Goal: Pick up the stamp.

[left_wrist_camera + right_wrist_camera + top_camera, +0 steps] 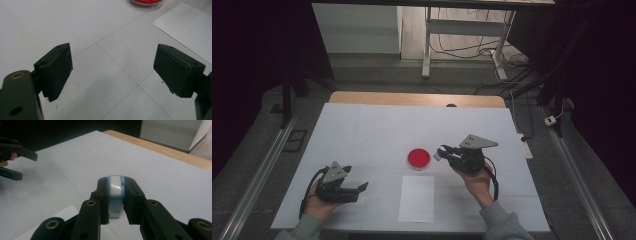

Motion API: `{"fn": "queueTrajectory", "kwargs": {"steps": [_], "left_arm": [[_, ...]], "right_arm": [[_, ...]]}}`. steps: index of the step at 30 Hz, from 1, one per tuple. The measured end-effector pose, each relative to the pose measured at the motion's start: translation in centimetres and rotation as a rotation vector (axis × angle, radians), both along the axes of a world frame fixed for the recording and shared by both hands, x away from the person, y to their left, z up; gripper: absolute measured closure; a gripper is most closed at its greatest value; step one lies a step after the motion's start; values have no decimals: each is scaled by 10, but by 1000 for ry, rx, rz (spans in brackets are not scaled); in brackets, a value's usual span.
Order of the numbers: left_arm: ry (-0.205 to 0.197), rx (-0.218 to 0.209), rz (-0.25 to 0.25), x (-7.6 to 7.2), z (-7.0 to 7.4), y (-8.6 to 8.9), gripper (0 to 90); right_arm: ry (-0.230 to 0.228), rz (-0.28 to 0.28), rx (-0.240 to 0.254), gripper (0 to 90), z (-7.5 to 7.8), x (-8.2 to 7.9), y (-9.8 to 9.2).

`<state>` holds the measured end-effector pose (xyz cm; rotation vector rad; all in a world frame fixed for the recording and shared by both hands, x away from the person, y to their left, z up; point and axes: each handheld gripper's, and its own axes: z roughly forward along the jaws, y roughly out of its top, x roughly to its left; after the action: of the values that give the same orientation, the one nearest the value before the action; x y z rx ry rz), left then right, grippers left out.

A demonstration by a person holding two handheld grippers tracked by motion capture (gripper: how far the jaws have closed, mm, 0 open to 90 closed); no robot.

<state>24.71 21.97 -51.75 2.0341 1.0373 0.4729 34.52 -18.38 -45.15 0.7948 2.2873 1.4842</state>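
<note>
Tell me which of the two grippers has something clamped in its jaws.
The right gripper: its jaws are shut on a small light-blue and white object. The left gripper stands wide open over the bare table.

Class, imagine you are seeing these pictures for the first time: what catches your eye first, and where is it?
The red round dish stands out at the middle of the white table. Just right of it, the right tongs are shut on a small pale blue and white block, held above the table. The left tongs gape open at the near left.

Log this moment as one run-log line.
right gripper: shut on small light-blue and white stamp-like block | left gripper: open | round red dish: on table
</note>
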Motion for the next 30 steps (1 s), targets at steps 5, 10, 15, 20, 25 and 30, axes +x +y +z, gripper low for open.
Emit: {"fn": "queueTrajectory", "kwargs": {"steps": [5,10,15,20,25,30], "left_arm": [[-2,4,3,0,-1,0,157],[-1,2,9,0,-1,0,157],[-4,2,10,0,-1,1,156],[-5,2,9,0,-1,0,156],[-6,1,9,0,-1,1,157],[-6,2,12,1,-1,1,156]], "right_arm": [[-6,13,19,748,5,-5,-1],[-15,28,27,748,8,-10,0],[-20,50,34,748,10,-16,4],[-15,78,40,748,11,-21,9],[-9,109,45,748,11,-27,15],[6,142,45,748,9,-32,23]]}}
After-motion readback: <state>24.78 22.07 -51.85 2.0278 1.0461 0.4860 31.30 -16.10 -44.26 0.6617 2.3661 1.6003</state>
